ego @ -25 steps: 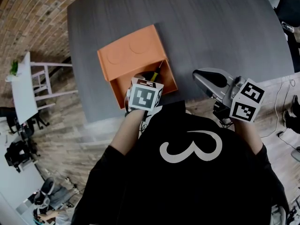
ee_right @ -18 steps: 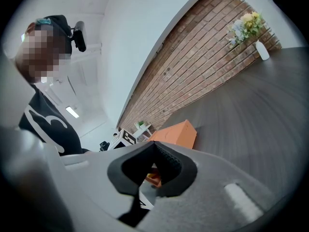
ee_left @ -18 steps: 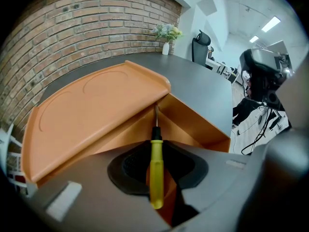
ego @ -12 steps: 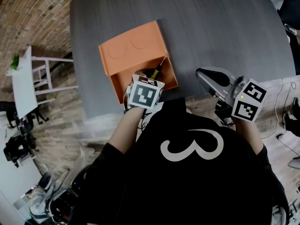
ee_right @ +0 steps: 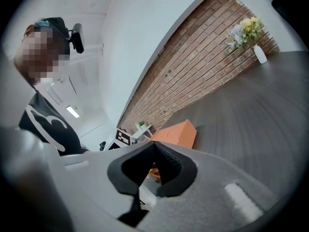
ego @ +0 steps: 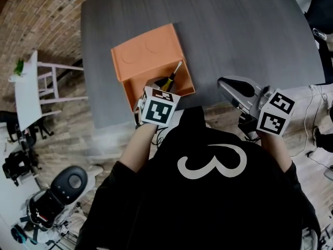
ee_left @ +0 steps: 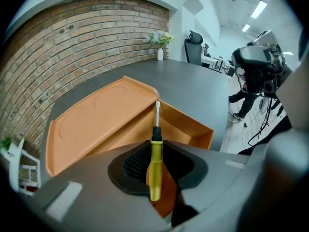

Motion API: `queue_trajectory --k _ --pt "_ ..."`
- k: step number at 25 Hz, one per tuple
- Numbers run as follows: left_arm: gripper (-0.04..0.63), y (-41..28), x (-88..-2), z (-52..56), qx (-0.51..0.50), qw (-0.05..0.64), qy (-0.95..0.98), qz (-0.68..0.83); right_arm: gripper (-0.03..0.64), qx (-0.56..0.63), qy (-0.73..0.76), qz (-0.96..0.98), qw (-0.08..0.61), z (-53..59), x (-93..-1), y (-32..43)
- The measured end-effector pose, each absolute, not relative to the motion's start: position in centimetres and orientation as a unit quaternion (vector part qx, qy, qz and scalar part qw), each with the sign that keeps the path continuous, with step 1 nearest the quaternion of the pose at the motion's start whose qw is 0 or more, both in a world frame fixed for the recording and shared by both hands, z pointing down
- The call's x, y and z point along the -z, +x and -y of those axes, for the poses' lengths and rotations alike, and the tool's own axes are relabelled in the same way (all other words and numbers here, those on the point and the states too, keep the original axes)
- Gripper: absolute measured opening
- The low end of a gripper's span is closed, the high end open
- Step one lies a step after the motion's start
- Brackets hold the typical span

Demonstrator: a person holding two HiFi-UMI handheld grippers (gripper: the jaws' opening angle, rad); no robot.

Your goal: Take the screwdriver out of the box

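An orange box (ego: 148,53) lies open near the front edge of the dark grey table (ego: 234,30), its lid folded back flat. My left gripper (ego: 160,85) hangs over the box's tray, pointing steeply down, shut on the yellow handle of the screwdriver (ego: 171,77). In the left gripper view the screwdriver (ee_left: 155,158) stands between the pads, its metal shaft pointing out over the box (ee_left: 96,120). My right gripper (ego: 225,85) rests level at the table's front edge to the right of the box, its jaws together and empty. In the right gripper view the right gripper (ee_right: 154,148) faces the box (ee_right: 176,133).
A white rack (ego: 49,85) stands on the wooden floor left of the table. A grey wheeled machine (ego: 62,184) is at the lower left. A vase of flowers (ee_left: 160,52) stands at the table's far end by the brick wall. Cables lie on the floor at the right.
The screwdriver's shaft has tipped up a little, and its tip now shows over the box's far edge. The left gripper has rolled slightly. The right gripper has stayed still.
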State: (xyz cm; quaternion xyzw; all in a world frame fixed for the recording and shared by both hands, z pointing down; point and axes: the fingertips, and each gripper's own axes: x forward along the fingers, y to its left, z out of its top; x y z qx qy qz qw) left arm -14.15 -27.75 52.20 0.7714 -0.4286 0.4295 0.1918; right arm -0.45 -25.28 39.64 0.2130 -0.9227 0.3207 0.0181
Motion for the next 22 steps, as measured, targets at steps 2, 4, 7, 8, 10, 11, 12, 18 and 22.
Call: queue_trajectory --k 2,4,7,8,10,11,12,18,22 --pt "0.100 -14.2 -51.8 27.6 -0.424 0.188 0.772 0.434 0.002 -0.320 0.214 0.923 0.019 25.0 -39.6 -0.2" --pt "0.100 -14.5 -51.2 27.5 -0.418 0.179 0.773 0.441 0.002 -0.319 0.216 0.923 0.019 24.7 -39.5 -0.3" --pt "0.100 -14.6 -49.9 27.3 -0.398 0.164 0.779 0.455 0.002 -0.314 0.217 0.924 0.017 24.2 -39.0 -0.2" --pt "0.100 -14.6 -49.3 27.3 -0.385 0.160 0.783 0.461 0.002 -0.311 0.217 0.925 0.015 23.9 -38.8 -0.1" --pt "0.100 -14.5 -48.0 27.2 -0.361 0.149 0.789 0.474 0.002 -0.306 0.217 0.927 0.013 23.4 -38.3 0.1" --pt "0.100 -14.5 -47.3 27.0 -0.350 0.143 0.792 0.480 0.002 -0.303 0.217 0.928 0.012 23.2 -38.0 0.2" --pt "0.100 -14.4 -46.6 26.9 -0.338 0.137 0.795 0.485 0.002 -0.300 0.217 0.929 0.010 23.0 -37.7 0.4" --pt "0.100 -13.6 -42.4 25.8 -0.265 0.133 0.814 0.500 0.002 -0.276 0.214 0.937 0.006 22.3 -35.9 0.7" --pt "0.100 -12.8 -39.5 24.0 -0.214 0.145 0.828 0.497 0.002 -0.259 0.203 0.944 0.007 21.0 -34.8 0.4"
